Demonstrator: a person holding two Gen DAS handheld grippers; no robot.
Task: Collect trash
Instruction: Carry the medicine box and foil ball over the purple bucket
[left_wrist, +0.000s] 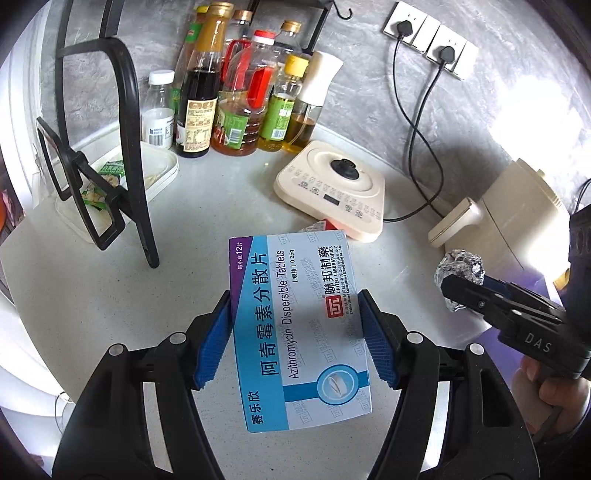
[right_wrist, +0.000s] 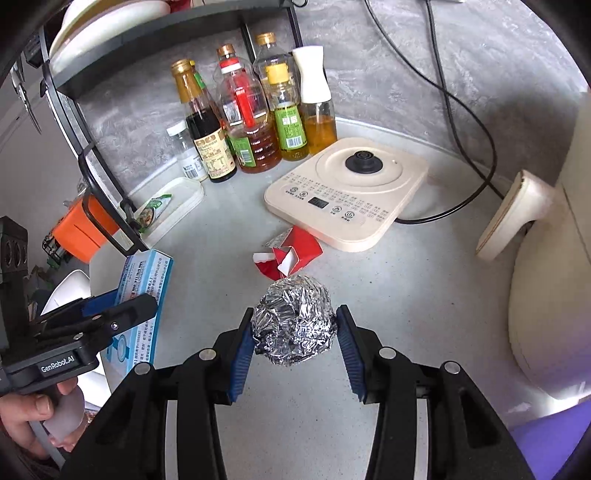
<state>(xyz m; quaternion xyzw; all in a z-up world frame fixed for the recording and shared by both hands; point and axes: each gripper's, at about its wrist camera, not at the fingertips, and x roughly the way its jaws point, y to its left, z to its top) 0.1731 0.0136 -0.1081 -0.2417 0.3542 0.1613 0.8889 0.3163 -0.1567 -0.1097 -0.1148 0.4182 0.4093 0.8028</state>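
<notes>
My left gripper (left_wrist: 295, 339) is shut on a blue and white medicine box (left_wrist: 299, 328) and holds it above the grey counter (left_wrist: 207, 229); the box also shows at the left of the right wrist view (right_wrist: 144, 295). My right gripper (right_wrist: 295, 332) is shut on a crumpled ball of silver foil (right_wrist: 293, 319), held above the counter; the foil also shows at the right of the left wrist view (left_wrist: 460, 271). A torn red and white carton (right_wrist: 288, 254) lies on the counter just beyond the foil, in front of the kettle base.
A cream kettle base (right_wrist: 347, 188) sits mid-counter with a black cord (right_wrist: 465, 155). Several oil and sauce bottles (right_wrist: 251, 122) stand at the back. A white tray (right_wrist: 173, 206) with a green packet lies under a black rack (left_wrist: 125, 147). A cream appliance (right_wrist: 546, 258) stands right.
</notes>
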